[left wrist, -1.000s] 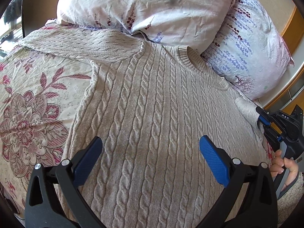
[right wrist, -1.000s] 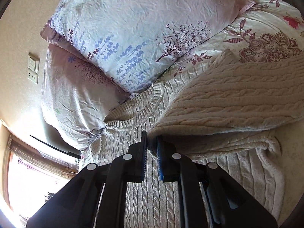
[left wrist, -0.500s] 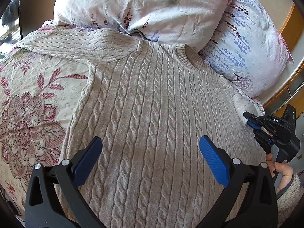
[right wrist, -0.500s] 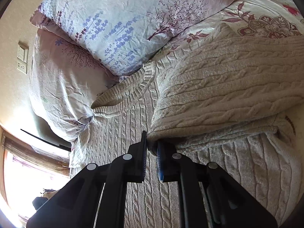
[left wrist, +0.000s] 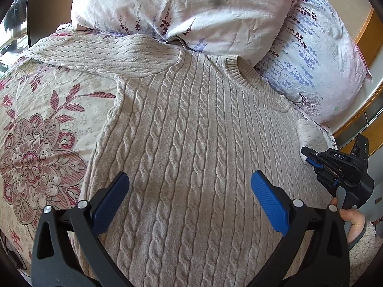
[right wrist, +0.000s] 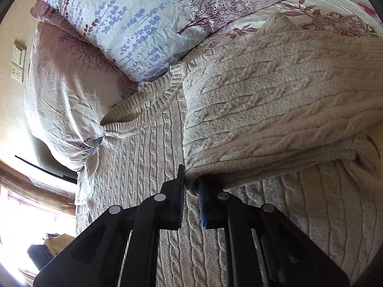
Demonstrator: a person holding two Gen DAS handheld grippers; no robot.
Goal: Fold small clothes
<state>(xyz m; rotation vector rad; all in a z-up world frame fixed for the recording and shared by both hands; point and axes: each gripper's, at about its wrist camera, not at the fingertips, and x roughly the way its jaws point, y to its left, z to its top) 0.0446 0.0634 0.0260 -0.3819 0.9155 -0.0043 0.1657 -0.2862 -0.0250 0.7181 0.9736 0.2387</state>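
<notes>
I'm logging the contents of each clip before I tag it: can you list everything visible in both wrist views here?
sweater: one, beige cable-knit, flat on the bed, neck toward the pillows
sleeve: one, beige, folded across the sweater body, its end pinched in the right gripper
other sleeve: one, beige, stretched sideways over the bedspread
pillows: two, pale with purple flower print, at the head of the bed
bedspread: one, cream with red flowers, under the sweater
wall switch: one plate, pale, on the wall
left gripper: black with blue pads, jaws wide apart above the sweater
right gripper: black, jaws closed on the sleeve
hand: one, on the right gripper's handle
</notes>
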